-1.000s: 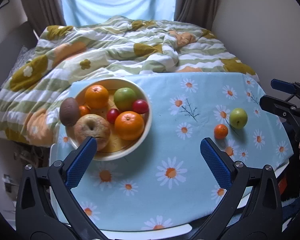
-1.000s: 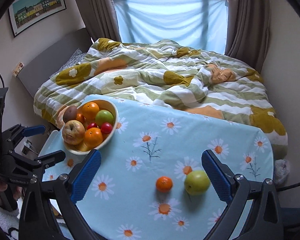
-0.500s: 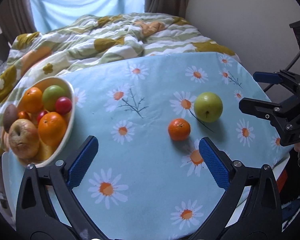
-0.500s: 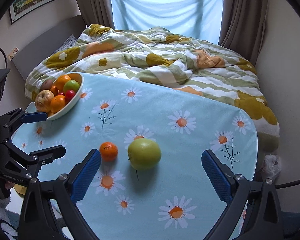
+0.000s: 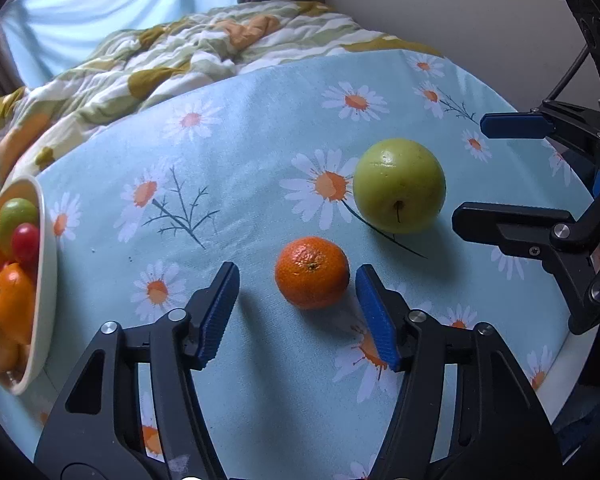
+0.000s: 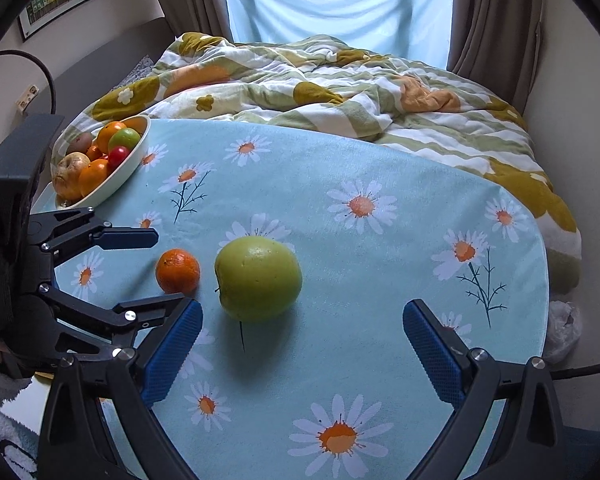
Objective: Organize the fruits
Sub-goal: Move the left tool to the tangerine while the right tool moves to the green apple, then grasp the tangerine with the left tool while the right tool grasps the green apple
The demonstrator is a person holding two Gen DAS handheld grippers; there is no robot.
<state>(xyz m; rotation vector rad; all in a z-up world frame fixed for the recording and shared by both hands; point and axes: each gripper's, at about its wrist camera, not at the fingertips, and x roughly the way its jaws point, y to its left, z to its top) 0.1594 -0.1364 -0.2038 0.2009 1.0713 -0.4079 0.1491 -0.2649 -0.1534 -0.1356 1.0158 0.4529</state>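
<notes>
Landmark: green apple (image 5: 399,185), lying on its side on the daisy-print cloth of the desk (image 5: 260,128), stem end toward the cameras.

Small orange (image 5: 312,272): just beside the apple on the bowl side, slightly nearer the person. A narrow gap shows between the two fruits in the left wrist view; in the right wrist view they look almost touching.

Left gripper (image 5: 296,312): fingers apart, low over the cloth. The orange sits at the mouth of the opening, just past the blue pads; the right-hand pad comes close to its skin, and no contact is visible. Nothing held.

Right gripper (image 6: 302,346): fingers spread wide, wider than the left pair. The apple lies ahead of the opening, offset toward the left finger (image 6: 172,350). Not touching; nothing held.

The two grippers face roughly crosswise, each visible in the other's view.

Bowl (image 6: 118,174): well apart from the apple, at the desk's far-left edge. Holds oranges, a green fruit, small red fruits, a russet apple and a brown kiwi-like fruit.

Beyond the desk: bed with a striped floral duvet (image 6: 320,76).
</notes>
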